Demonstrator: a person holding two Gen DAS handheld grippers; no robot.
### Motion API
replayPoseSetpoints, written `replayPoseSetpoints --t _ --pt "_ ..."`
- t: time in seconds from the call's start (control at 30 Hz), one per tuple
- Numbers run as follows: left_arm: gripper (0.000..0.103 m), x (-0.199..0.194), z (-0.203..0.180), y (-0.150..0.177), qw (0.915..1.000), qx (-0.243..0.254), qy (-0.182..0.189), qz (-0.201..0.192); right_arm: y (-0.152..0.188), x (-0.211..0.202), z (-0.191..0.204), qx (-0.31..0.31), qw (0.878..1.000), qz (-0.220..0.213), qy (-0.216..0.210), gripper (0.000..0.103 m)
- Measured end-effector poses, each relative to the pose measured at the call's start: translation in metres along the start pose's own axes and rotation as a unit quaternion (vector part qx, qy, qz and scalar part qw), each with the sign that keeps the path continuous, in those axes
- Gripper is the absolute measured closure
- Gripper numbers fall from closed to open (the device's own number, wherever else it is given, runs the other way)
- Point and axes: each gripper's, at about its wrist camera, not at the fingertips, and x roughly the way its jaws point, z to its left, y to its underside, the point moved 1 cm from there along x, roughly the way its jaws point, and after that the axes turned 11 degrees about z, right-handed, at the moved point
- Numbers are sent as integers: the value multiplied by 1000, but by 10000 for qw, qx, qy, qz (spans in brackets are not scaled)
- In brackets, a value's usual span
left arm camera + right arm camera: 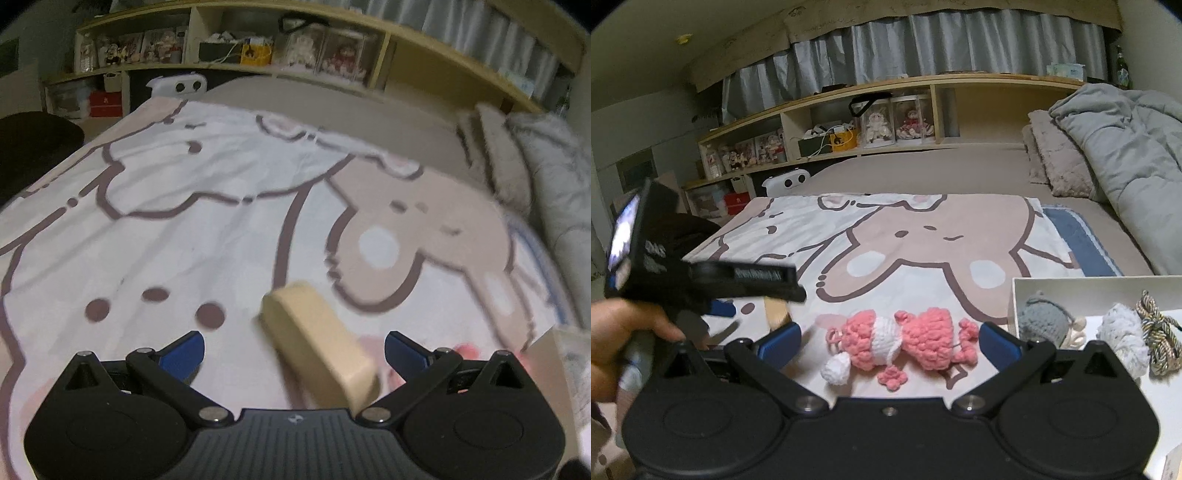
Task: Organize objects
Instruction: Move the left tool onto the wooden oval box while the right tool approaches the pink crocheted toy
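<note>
In the left wrist view a beige wooden block (317,343) lies on the cartoon-print bed cover (184,221). It sits between the wide-apart blue fingers of my left gripper (293,350), nearer the right finger and touching neither. My left gripper is open. The picture is blurred. In the right wrist view a pink and white crochet toy (897,343) lies on the cover between the spread fingers of my right gripper (888,343), which is open and apart from it. The block (777,314) shows there partly hidden under the left tool, held by a hand (624,332).
A white box (1071,284) at the right holds a grey crochet piece (1043,321), a white one (1123,336) and a cord bundle (1156,332). Grey bedding (1126,147) and pillows (1056,155) are piled at the far right. A wooden shelf (886,88) with dolls runs behind the bed.
</note>
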Motion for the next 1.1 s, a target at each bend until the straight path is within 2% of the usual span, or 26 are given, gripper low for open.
replayPoseSetpoints --t 0.13,0.27,0.3,0.43,0.53,0.67,0.8,0.97,1.1 --pt "0 -6 13 8 9993 -367 -56 99 0 2 -2 68 10000 -16 10 0" --pt "0 -17 19 16 9971 -393 -647 119 1 6 -2 52 10000 73 24 0" --pt "1 -18 23 17 9965 -442 -701 136 1 7 -2 52 9999 94 30 0" --pt "12 -19 35 14 9958 -864 -227 218 1 7 -2 81 9998 184 2 0" --pt "19 -16 29 11 9964 -826 -2 203 -2 8 -5 265 9989 351 -134 0" --pt "22 -8 13 12 9987 -469 -84 197 -6 8 -7 562 9972 436 -229 0" --pt "27 -1 3 15 9992 171 -312 175 -12 18 -2 391 9983 432 -70 0" --pt "40 -6 8 14 9995 140 -132 239 -15 44 1 -62 9981 619 53 0" --pt "51 -11 15 16 9994 -3 -18 340 -18 64 -1 -78 9968 788 93 0"
